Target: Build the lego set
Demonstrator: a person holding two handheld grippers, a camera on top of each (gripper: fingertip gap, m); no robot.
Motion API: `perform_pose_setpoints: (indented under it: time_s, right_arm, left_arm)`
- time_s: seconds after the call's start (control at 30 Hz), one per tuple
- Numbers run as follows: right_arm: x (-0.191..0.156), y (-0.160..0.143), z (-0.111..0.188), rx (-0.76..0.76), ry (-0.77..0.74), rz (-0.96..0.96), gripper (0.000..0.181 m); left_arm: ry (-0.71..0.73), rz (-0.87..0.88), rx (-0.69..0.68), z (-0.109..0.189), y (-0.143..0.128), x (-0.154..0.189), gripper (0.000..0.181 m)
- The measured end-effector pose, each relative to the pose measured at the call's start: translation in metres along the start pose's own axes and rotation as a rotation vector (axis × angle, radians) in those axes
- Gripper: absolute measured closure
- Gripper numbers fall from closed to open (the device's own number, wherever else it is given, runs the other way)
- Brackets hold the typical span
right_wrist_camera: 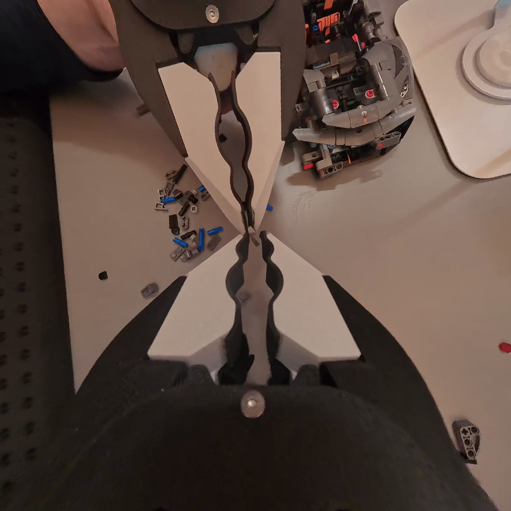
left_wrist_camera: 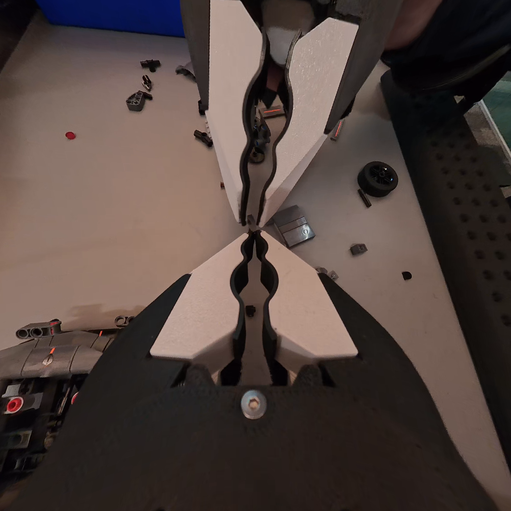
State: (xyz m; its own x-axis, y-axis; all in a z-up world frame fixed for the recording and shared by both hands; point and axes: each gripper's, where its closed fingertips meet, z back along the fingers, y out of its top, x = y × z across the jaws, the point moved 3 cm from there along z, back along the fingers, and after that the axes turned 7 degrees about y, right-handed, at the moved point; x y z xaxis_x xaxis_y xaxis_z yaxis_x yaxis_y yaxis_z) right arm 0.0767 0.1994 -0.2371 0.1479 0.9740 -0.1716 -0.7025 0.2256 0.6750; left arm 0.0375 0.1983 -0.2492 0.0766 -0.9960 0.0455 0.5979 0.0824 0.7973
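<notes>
Left tool (left_wrist_camera: 253, 232) tip-to-tip; car model (right_wrist_camera: 356, 110) right-view only.

It looked like a lab workbench: a pale tabletop (left_wrist_camera: 116, 221) lay beside a black perforated board (left_wrist_camera: 470, 221), with loose parts (right_wrist_camera: 188, 218) and a half-built model (right_wrist_camera: 356, 110) on the tabletop.

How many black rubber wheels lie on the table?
1. The black rubber wheel lies near the table's right edge in the left wrist view; the grippers may hide others.
</notes>
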Motion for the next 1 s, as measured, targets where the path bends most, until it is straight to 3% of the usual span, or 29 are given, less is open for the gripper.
perform_pose_setpoints:
  time_s: [0.23,0.4,0.53,0.7,1.0]
  right_arm:
    - [0.005,0.002,0.003,0.038,-0.008,-0.055,0.18]
    - [0.019,0.021,0.028,0.331,0.067,-0.253,0.18]
    - [0.024,0.036,0.048,0.542,0.129,-0.342,0.181]
    - [0.028,0.037,0.053,0.617,0.156,-0.402,0.181]
    - [0.025,0.042,0.05,0.674,0.181,-0.42,0.181]
  left_arm:
    - [0.037,0.01,0.022,-0.001,0.003,-0.005,0.181]
    - [0.148,0.011,0.183,0.013,0.026,-0.015,0.168]
    - [0.32,-0.05,0.224,0.014,0.038,-0.021,0.159]
    - [0.527,-0.09,0.292,0.026,0.054,-0.029,0.159]
    - [0.623,-0.124,0.283,0.028,0.058,-0.028,0.173]
